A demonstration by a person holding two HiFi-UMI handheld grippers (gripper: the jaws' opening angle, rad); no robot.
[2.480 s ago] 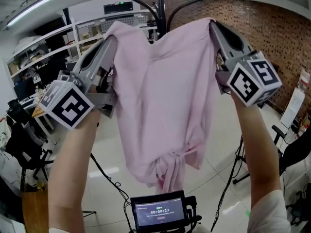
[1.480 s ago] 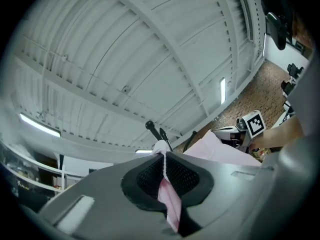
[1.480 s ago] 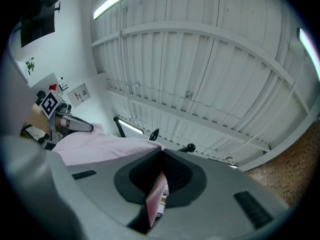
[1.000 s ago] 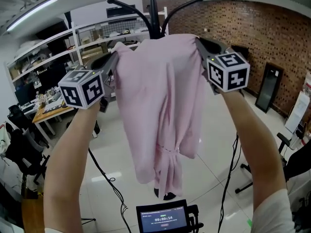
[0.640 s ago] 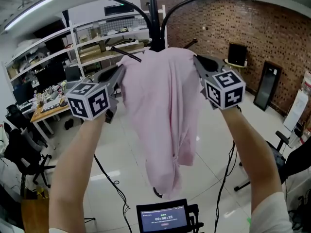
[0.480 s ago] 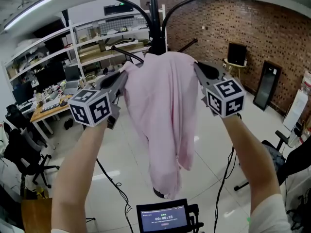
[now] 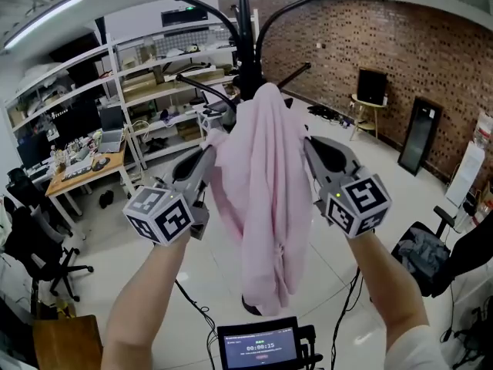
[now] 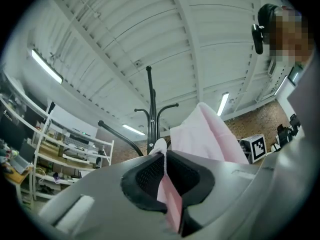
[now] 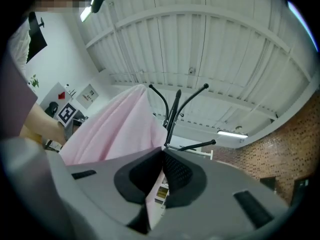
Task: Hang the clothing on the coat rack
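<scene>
Both grippers have dropped since the earlier frames, and the pink garment (image 7: 266,199), then stretched wide between them, now hangs as a narrow bundle with its peak above the jaw tips. Its long axis runs vertically: the peak lies against the pole of the coat rack (image 7: 245,29), about level with the lower hooks, and the loose end points at the floor. Whether the cloth rests on a hook cannot be told.

Each upper edge of the garment runs down from that peak to a gripper. The left gripper (image 7: 209,149) has its jaws closed on a fold at the garment's left side; its own view shows pink cloth pinched between the dark pads. The right gripper (image 7: 308,146) is clamped the same way on the right side, with cloth sandwiched between its pads. The garment hangs between the two grippers and falls well below them.

Both grippers tilt upward and inward toward the rack, marker cubes nearest the camera. The left forearm (image 7: 146,299) and right forearm (image 7: 389,291) rise from the lower edge, angled toward each other.

A small screen (image 7: 258,345) sits at the bottom. Shelves (image 7: 154,60) stand at the left and a brick wall (image 7: 431,52) at the right.
</scene>
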